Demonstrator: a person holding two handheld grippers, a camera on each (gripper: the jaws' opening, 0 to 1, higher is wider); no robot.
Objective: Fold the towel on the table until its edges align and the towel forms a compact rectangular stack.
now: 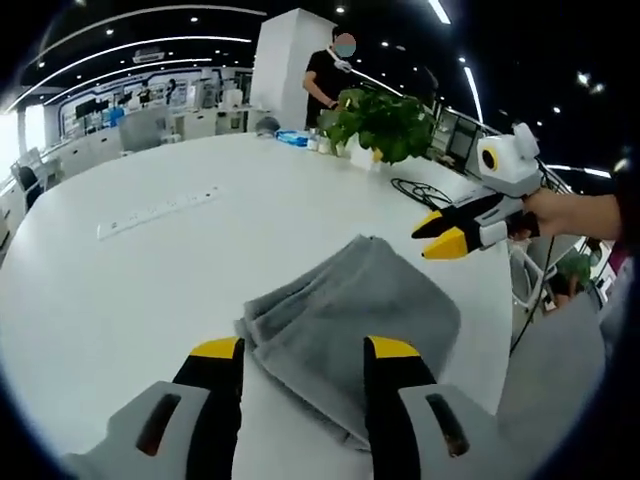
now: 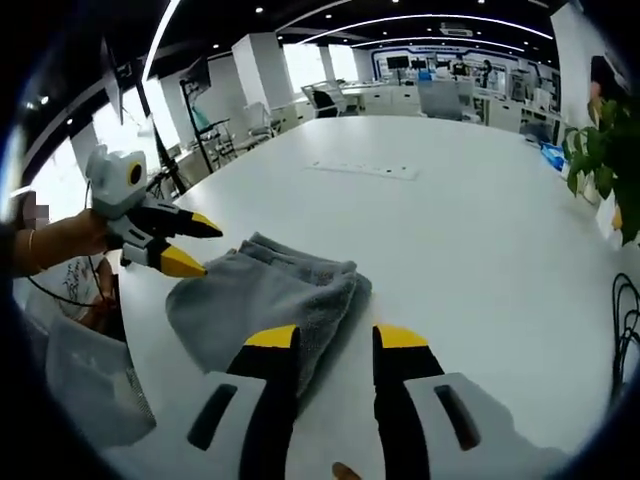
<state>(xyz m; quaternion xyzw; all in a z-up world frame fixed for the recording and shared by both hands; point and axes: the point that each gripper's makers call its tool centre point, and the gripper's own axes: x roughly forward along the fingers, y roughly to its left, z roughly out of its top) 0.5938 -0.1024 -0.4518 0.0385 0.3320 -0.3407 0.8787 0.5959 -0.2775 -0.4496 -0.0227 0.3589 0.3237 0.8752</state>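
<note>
One white table, large and rounded at its edge, carries everything else. One grey towel lies on it near the edge, already folded into a thick, roughly rectangular pad; layered edges show along one side, not squarely aligned, corners soft. In the right gripper view the same towel sits just ahead of the jaws, layered edges toward the table's middle.

Two grippers, both yellow-tipped. Left gripper: jaws apart, nothing between them, tips over the near edge of the towel; contact cannot be told. Right gripper: jaws apart, empty, the left tip over the towel's edge, the right over bare table. Each gripper also appears in the other's view, held by a hand, hovering clear above the towel's far side with jaws slightly parted.

One potted plant stands on the table's far side, with one person behind it. One white power strip lies flat, well apart from the towel. One black cable loops near the plant.
</note>
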